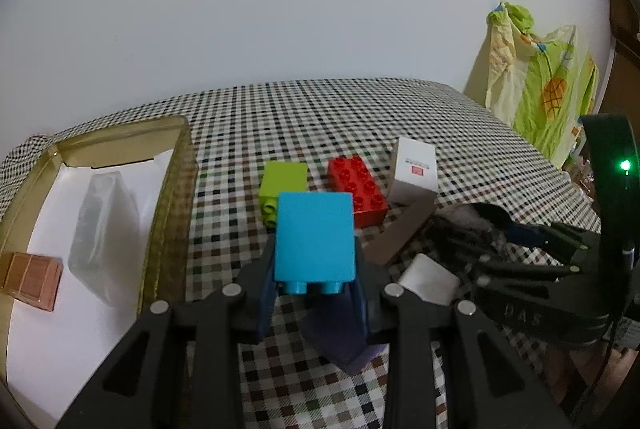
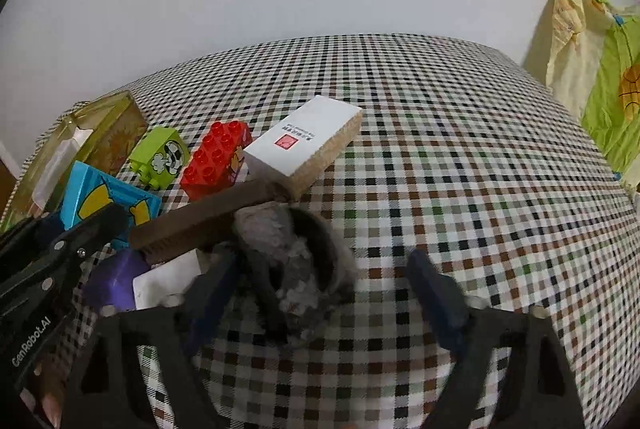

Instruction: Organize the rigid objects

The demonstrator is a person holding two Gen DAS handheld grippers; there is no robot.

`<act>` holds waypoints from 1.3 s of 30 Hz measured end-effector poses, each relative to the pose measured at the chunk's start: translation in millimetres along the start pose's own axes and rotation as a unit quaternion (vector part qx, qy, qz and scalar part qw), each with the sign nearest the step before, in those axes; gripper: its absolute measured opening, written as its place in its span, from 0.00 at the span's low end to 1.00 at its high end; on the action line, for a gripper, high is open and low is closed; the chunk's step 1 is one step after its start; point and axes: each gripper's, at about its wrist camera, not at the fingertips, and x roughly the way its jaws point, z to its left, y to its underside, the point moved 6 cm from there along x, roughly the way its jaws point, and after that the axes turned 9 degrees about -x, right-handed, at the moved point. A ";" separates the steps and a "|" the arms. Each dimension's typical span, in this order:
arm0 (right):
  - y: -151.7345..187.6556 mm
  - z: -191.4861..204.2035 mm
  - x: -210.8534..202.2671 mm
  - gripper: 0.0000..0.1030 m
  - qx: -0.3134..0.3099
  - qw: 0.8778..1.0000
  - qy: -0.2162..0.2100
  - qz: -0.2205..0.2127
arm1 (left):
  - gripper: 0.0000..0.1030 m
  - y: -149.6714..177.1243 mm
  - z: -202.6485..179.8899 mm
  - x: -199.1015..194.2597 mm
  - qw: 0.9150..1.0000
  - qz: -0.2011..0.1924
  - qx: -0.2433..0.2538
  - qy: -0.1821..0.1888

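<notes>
**Two grippers crowding one pile**

My left gripper [image 1: 314, 293] is clenched on the blue block [image 1: 314, 241], lifted clear of the checked surface [image 1: 400, 117]. My right gripper [image 2: 320, 293] gapes around the grey furry thing [image 2: 296, 261], not gripping. At eleven o'clock the gold box [image 1: 168, 197] waits. Swinging there, I could clip the green block [image 1: 282, 183]; the fur may slip.

left gripper [image 1: 316, 293]: jaws clamped (tilted down) | right gripper [image 2: 324, 293]: jaws apart
</notes>
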 end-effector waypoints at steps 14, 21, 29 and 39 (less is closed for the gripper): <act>2.0 -9.2 -22.4 0.48 0.015 0.999 0.006 -0.051 | 0.29 -4.2 2.1 -13.8 0.999 -0.031 -0.013 0.015; 1.4 -10.6 -31.2 0.48 0.010 0.997 0.010 -0.076 | 0.29 -7.6 2.3 -22.2 0.998 -0.061 -0.008 0.003; 2.0 -11.9 -43.3 0.48 0.014 0.994 0.017 -0.104 | 0.29 -9.8 -0.5 -34.5 0.995 -0.097 0.004 -0.011; 0.5 -11.0 -57.6 0.48 0.017 0.990 0.037 -0.137 | 0.29 -10.1 -4.0 -47.4 0.991 -0.134 0.018 -0.023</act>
